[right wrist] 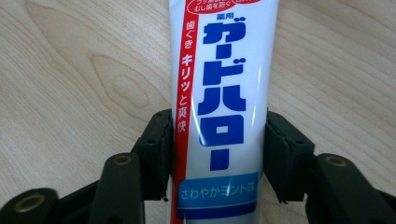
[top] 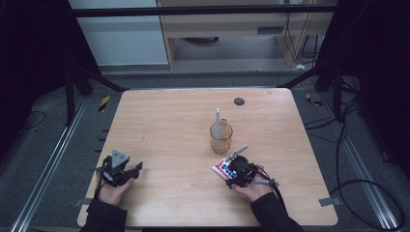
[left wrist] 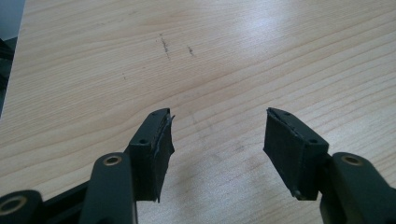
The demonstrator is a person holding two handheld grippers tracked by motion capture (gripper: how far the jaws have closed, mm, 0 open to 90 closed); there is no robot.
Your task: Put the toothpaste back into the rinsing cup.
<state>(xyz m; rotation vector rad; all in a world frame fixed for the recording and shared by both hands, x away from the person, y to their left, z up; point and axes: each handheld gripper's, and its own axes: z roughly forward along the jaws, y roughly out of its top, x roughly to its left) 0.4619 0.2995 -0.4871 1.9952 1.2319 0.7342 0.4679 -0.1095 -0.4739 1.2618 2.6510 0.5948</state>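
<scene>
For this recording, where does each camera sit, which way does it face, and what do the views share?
High view: above the person's side, looking forward and down on the wooden table; both forearms, left gripper and right gripper show.
Left gripper view: rides the left gripper, looking along its open jaws at bare tabletop.
Right gripper view: rides the right gripper, jaws against both sides of a toothpaste tube.
Shared: high and right gripper views both show the tube.
</scene>
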